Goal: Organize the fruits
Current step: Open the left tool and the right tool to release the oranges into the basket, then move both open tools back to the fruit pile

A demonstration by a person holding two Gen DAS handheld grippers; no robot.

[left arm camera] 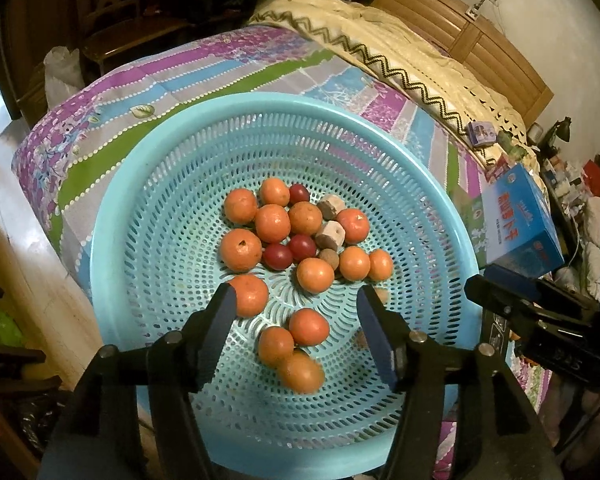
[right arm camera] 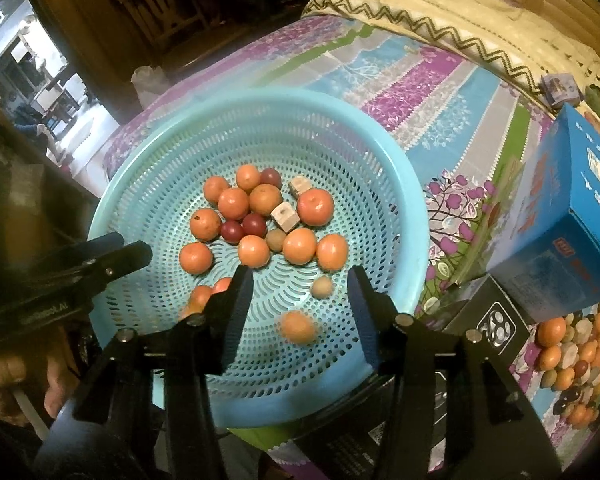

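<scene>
A light blue perforated basket [left arm camera: 148, 184] [right arm camera: 384, 184] sits on a patterned bedspread. Inside lie several orange tangerines [left arm camera: 272, 222] [right arm camera: 300, 245], a few dark red fruits [left arm camera: 278, 256] [right arm camera: 232, 231], small brown fruits [right arm camera: 276, 239] and pale cube pieces [left arm camera: 331, 234] [right arm camera: 284, 214]. One tangerine [right arm camera: 298, 326] and one in the left wrist view [left arm camera: 300, 372] look motion-blurred. My left gripper [left arm camera: 294, 312] is open and empty above the basket's near side. My right gripper [right arm camera: 300, 292] is open and empty above the basket.
A blue carton [left arm camera: 520, 224] [right arm camera: 560, 216] and a black box [right arm camera: 488, 320] stand right of the basket. A pile of mixed fruit [right arm camera: 572, 356] lies at the far right. A cream quilt [left arm camera: 380, 40] and wooden headboard [left arm camera: 480, 32] lie behind. The bed edge drops to the floor on the left.
</scene>
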